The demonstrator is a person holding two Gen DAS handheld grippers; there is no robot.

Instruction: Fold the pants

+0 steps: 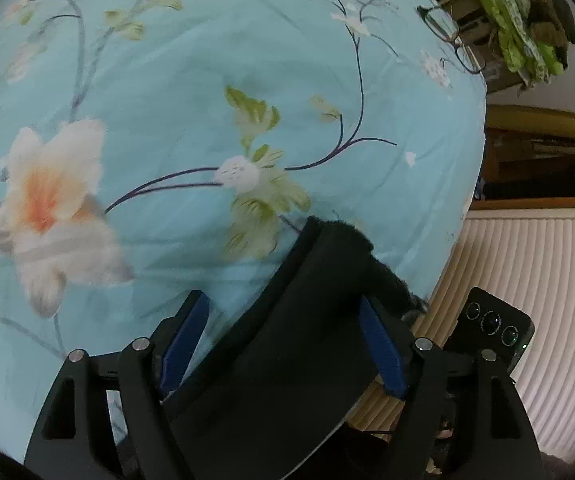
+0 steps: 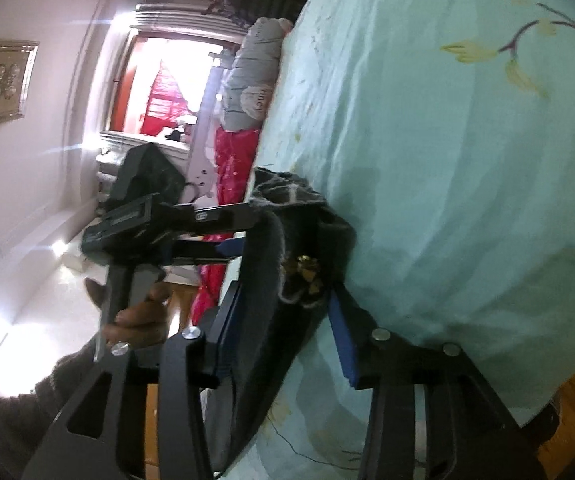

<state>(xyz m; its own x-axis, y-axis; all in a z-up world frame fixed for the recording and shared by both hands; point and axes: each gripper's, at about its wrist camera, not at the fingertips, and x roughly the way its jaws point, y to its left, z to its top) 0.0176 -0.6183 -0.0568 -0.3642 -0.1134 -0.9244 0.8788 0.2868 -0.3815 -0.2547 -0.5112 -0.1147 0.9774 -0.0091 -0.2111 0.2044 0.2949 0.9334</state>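
Observation:
The pants (image 1: 287, 344) are black. In the left wrist view their waistband end lies between the blue pads of my left gripper (image 1: 283, 316), whose jaws stand wide apart around the cloth, over the light-blue flowered bed sheet (image 1: 207, 128). In the right wrist view the pants (image 2: 267, 280), with a brass button at the fly, hang between the blue pads of my right gripper (image 2: 283, 308), also spread apart. The left gripper (image 2: 223, 232) shows there from the side, held by a hand.
Glasses (image 1: 447, 32) lie near the bed's far edge. A phone (image 1: 495, 328) rests on the ribbed white surface beside the bed. A grey rolled bundle (image 2: 255, 76) and red cloth (image 2: 231, 160) sit at the bed's side. A bright window is behind.

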